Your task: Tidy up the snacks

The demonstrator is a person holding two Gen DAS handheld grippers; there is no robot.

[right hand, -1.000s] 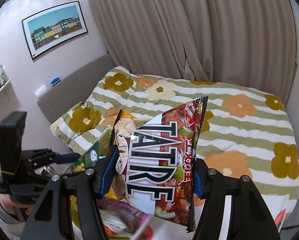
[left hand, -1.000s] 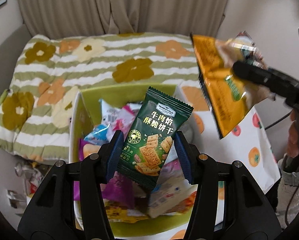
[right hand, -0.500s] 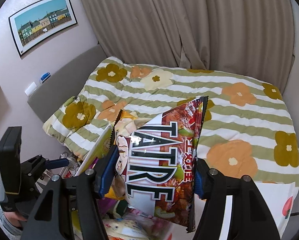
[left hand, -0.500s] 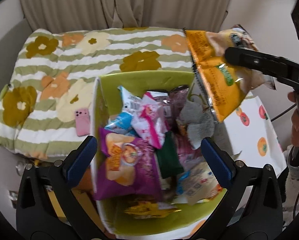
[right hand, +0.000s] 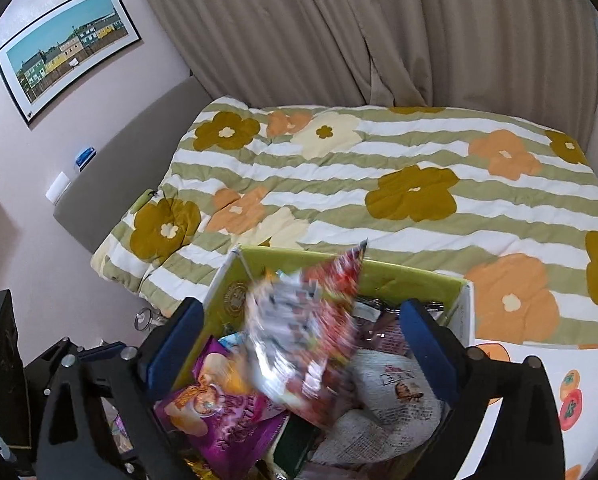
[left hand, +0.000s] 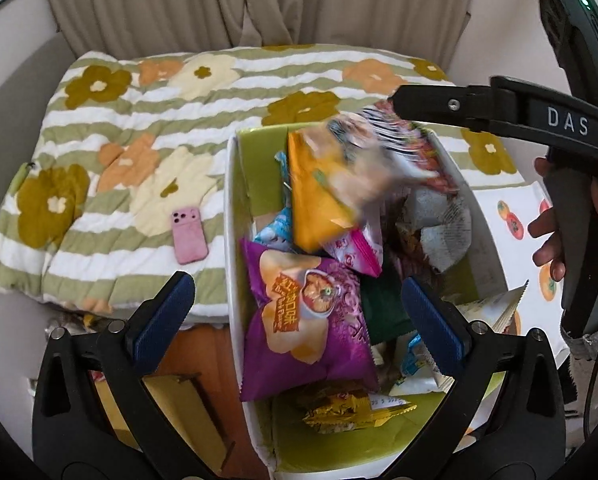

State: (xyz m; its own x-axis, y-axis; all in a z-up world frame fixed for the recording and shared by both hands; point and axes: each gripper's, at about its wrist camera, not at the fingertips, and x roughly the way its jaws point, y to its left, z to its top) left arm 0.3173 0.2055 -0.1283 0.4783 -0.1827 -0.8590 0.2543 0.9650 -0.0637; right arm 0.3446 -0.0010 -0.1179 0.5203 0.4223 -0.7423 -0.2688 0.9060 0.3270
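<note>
A white box with a green inside [left hand: 255, 160] [right hand: 419, 276] holds several snack packets. A purple chip bag [left hand: 303, 320] [right hand: 219, 408] lies at its left. A large orange-and-red snack bag [left hand: 331, 192] [right hand: 303, 340] is blurred, loose in the air just above the packets, free of both grippers. My left gripper [left hand: 299, 320] is open and empty over the box's near end. My right gripper [right hand: 303, 356] is open above the box; its finger [left hand: 439, 104] reaches in from the right in the left wrist view.
A bed with a flowered, striped quilt [left hand: 139, 128] [right hand: 379, 184] lies behind the box. A pink phone [left hand: 189, 234] rests on the quilt left of the box. A white cloth with orange fruit prints [left hand: 515, 220] covers the surface at the right. Curtains hang behind.
My left gripper opened and dropped the green cracker packet into the box. My right gripper then opened and let go of the large snack bag, which is falling into the box.
</note>
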